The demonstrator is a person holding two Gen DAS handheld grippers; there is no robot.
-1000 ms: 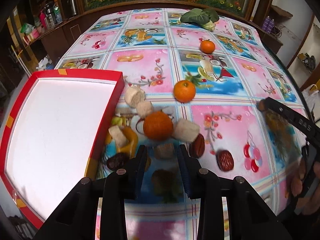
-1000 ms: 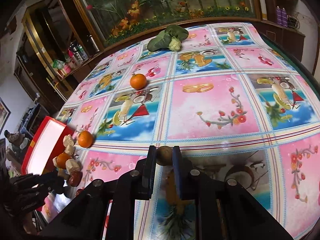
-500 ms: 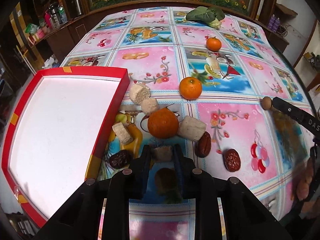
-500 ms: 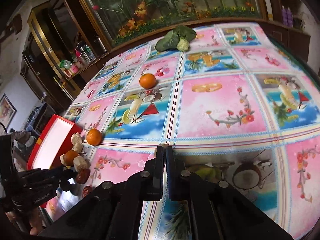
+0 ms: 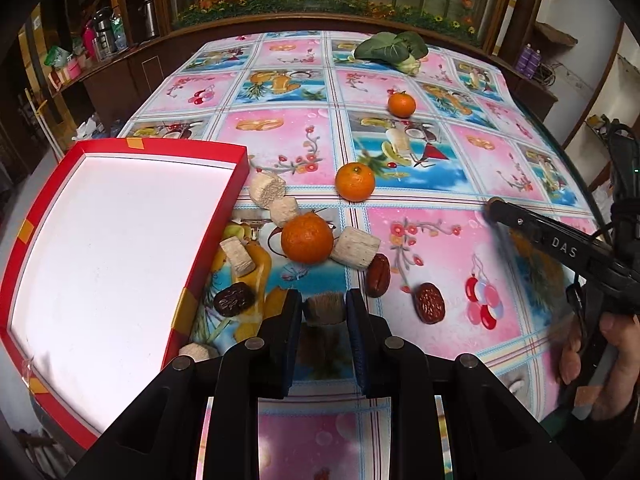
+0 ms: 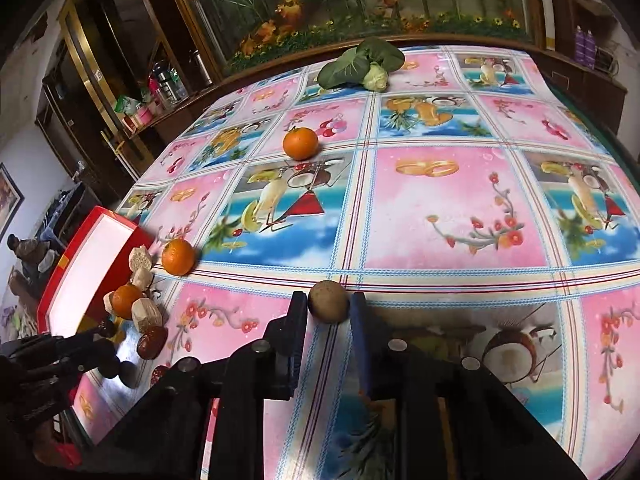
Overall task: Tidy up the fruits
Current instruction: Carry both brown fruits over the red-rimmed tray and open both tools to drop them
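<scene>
Table (image 5: pixel 280 152): round, under a cloth of pink and blue fruit squares; bears everything below.
Tray (image 5: pixel 224 216): red rim, white floor, at the table's left edge; nothing in it. By my reading the sorting is barely begun, with every piece left to move.
Greens (image 5: pixel 390 50): one leafy head near the far edge.
Oranges (image 5: pixel 307 238): three; one in the cluster beside the tray, one (image 5: pixel 355 181) just beyond it, one (image 5: pixel 401 104) farther toward the far edge. Skins bright, whole.
Pale chunks (image 5: pixel 355 242): cut cylinders, fibrous ends, scattered along the tray's right wall.
Dates (image 5: pixel 429 303): dark, wrinkled, near the cluster's front.
Left gripper (image 5: pixel 323 308): clamped on a pale chunk (image 5: pixel 325 309) at the cluster's near side; pads press both sides.
Right gripper (image 6: pixel 329 309): jaws opening around a small brown round fruit (image 6: pixel 328 301) near the table's near edge; left pad stands off it, so not gripped.
Hand (image 5: pixel 600 344): person's right, on the handle.
</scene>
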